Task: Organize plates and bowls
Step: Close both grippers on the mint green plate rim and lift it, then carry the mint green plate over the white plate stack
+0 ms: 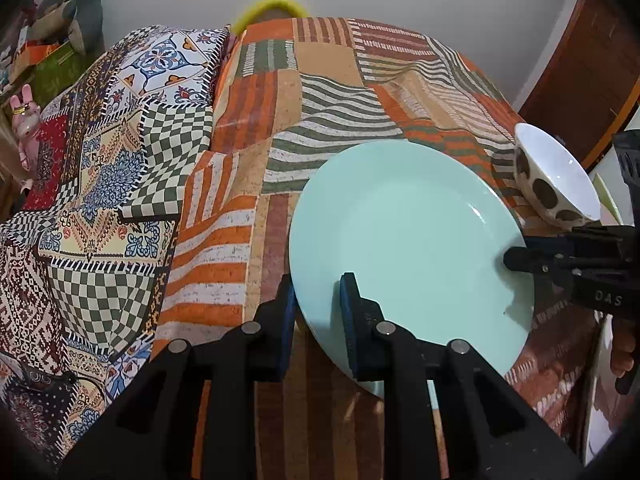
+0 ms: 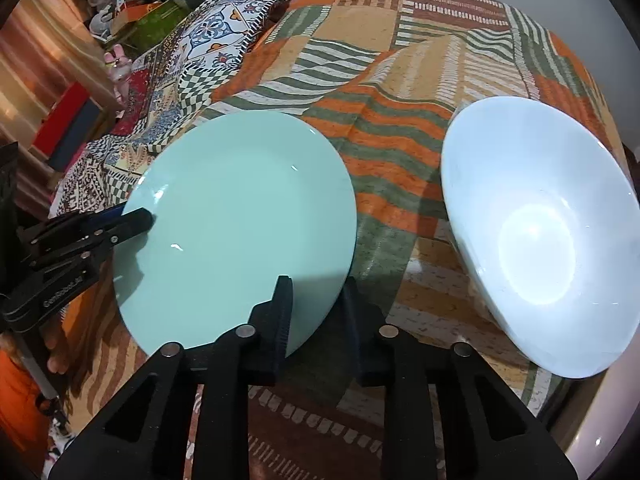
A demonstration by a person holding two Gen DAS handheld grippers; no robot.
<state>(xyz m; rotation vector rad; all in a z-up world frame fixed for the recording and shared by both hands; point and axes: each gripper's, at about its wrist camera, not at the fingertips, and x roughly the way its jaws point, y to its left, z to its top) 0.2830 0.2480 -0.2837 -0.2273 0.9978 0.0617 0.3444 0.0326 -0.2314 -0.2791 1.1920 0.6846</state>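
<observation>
A pale green plate (image 1: 404, 232) lies on a striped orange, green and brown cloth (image 1: 320, 92). My left gripper (image 1: 319, 308) straddles its near-left rim, one finger on top and one underneath, shut on the plate. My right gripper (image 2: 316, 308) clamps the opposite rim of the plate (image 2: 240, 224) the same way. Each gripper shows in the other's view: the right gripper (image 1: 516, 258) on the plate's right edge, the left gripper (image 2: 140, 220) on its left edge. A white bowl (image 2: 536, 240) with dark spots outside (image 1: 556, 184) stands right of the plate, apart from it.
A patterned patchwork quilt (image 1: 100, 200) is bunched up left of the plate. Cluttered shelves with boxes and toys (image 2: 132, 12) stand at the far left. A wooden door (image 1: 588, 72) is at the right. The bowl sits near the cloth's right edge.
</observation>
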